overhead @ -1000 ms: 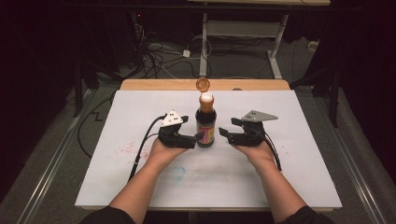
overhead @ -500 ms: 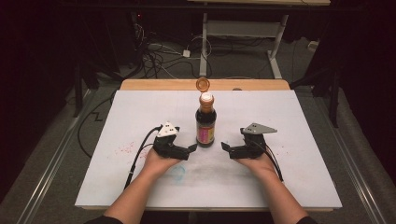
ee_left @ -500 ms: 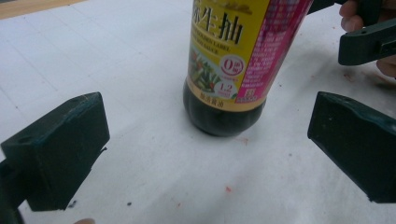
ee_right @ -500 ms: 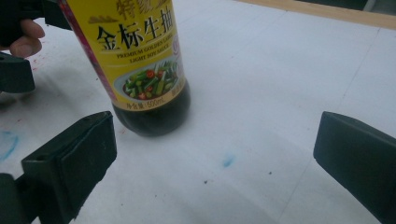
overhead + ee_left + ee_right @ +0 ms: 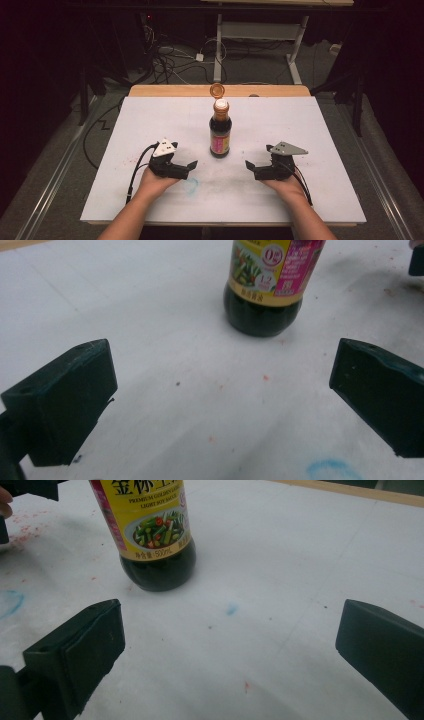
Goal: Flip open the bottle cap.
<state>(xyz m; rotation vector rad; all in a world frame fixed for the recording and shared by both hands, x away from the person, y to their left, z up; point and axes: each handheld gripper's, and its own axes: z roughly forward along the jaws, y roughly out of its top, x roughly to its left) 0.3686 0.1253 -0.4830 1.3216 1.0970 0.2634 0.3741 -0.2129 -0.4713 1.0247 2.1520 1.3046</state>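
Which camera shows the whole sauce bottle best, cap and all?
The high view: the bottle stands upright in full on the white table, its flip cap open at the top. The left gripper view shows its dark base and lower label; the right gripper view shows the yellow label and base.

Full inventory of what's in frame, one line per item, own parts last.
soy sauce bottle: 1, dark with yellow and pink label, upright mid-table, cap flipped open.
table: 1, white top with faint red and blue stains, wooden strip along far edge.
cables: several, black, on the floor beyond the table.
desk frame: 1, white, behind the table.
left tool: 1, black, jaws open, left of bottle, apart from it.
right tool: 1, black, jaws open, right of bottle, apart from it.
forearms: 2, bare, entering from the near edge.
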